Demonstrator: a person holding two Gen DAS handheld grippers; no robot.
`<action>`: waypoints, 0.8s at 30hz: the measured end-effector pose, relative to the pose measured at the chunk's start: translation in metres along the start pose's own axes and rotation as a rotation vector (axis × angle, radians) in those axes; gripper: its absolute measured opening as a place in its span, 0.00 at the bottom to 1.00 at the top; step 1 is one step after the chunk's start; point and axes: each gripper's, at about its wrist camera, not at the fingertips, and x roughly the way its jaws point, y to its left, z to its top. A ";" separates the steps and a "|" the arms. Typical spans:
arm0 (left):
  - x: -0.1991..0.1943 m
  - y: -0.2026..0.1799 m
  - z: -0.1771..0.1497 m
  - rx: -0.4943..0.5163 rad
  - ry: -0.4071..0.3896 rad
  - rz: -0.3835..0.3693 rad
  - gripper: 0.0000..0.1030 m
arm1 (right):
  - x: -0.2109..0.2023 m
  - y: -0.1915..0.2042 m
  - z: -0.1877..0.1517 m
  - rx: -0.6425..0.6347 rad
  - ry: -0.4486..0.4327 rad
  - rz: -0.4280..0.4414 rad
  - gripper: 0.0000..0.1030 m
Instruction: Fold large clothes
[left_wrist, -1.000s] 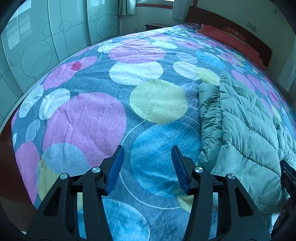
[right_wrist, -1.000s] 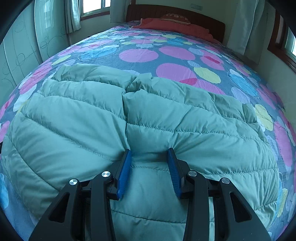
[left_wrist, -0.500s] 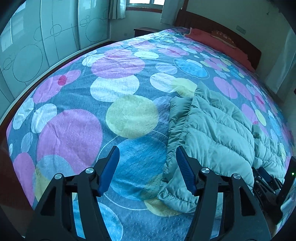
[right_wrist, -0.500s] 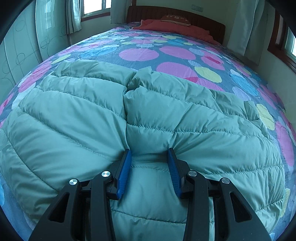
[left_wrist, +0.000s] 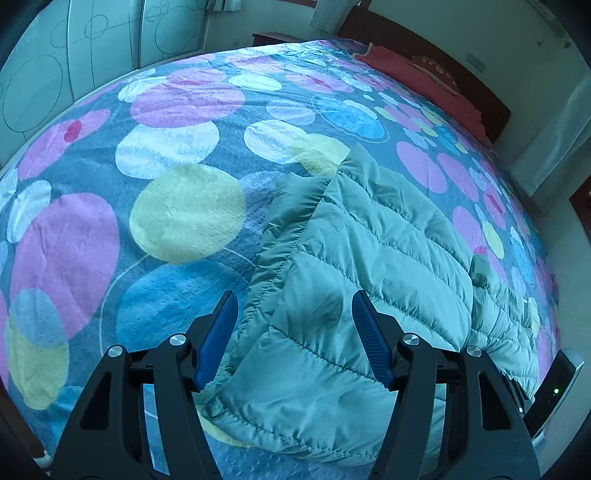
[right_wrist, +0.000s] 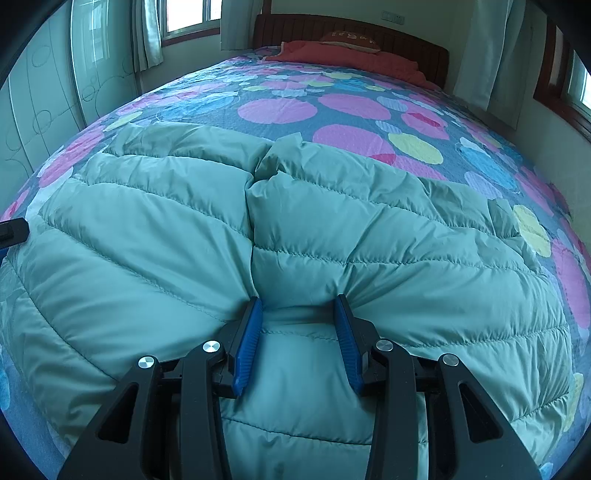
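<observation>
A pale green quilted puffer jacket (right_wrist: 332, 236) lies spread on the bed; it also shows in the left wrist view (left_wrist: 369, 251). My right gripper (right_wrist: 300, 306) presses down into the jacket's middle, its jaws apart with a bulge of fabric between the blue pads. My left gripper (left_wrist: 293, 306) is open and hovers over the jacket's left edge, near its elastic hem, holding nothing. A part of the left gripper (right_wrist: 13, 230) shows at the left edge of the right wrist view.
The bed carries a blue cover (left_wrist: 147, 184) with large coloured circles. Red pillows (right_wrist: 343, 55) and a dark wooden headboard (right_wrist: 406, 40) are at the far end. Wardrobe doors (left_wrist: 55, 74) stand to the left, curtains (right_wrist: 487, 55) to the right.
My left gripper has swung to the right, from over the bare bed cover to over the jacket's left edge. My right gripper has stayed pressed into the jacket.
</observation>
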 end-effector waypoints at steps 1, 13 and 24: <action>0.004 0.000 0.000 -0.008 0.002 0.001 0.62 | 0.000 0.000 -0.001 -0.001 0.000 -0.002 0.39; 0.050 0.005 0.002 -0.102 0.079 -0.094 0.78 | -0.001 -0.001 -0.001 0.000 -0.005 0.004 0.39; 0.048 0.031 -0.003 -0.170 0.083 -0.163 0.80 | 0.000 -0.001 -0.002 -0.001 -0.007 0.004 0.39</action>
